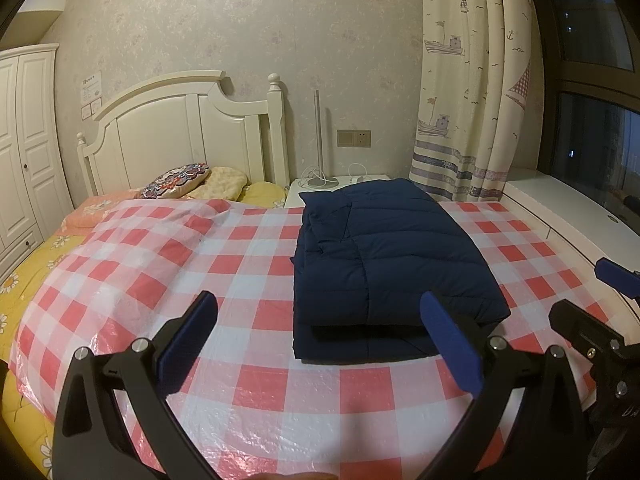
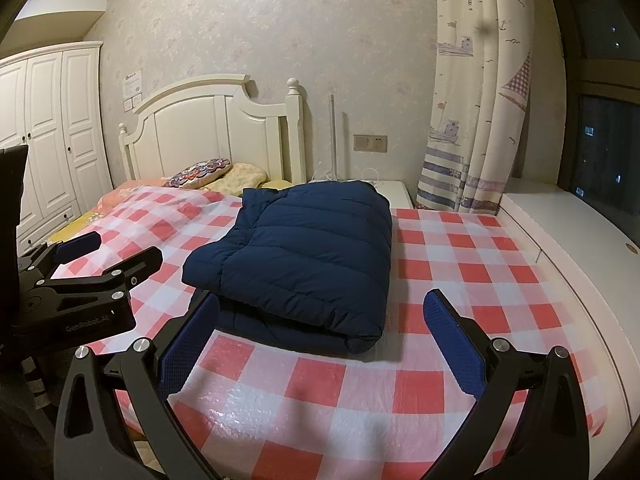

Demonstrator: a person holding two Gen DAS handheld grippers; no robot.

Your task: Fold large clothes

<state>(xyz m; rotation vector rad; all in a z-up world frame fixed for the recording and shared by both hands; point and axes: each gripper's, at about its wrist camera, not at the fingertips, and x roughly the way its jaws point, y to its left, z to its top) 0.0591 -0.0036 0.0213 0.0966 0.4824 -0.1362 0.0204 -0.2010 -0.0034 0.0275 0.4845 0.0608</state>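
Checkered bedspread point(image 1: 248, 248) carries a navy puffer jacket point(image 1: 384, 256), folded into a neat rectangle.
Left gripper point(image 1: 320, 344) and right gripper point(image 2: 320, 344) hover near it, jaws wide, empty; folding looks finished, perhaps only smoothing remains.

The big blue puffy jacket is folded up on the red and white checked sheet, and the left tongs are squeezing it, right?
Not quite. The jacket is folded on the checked sheet, but the left tongs are open and hold nothing, as the left wrist view shows.
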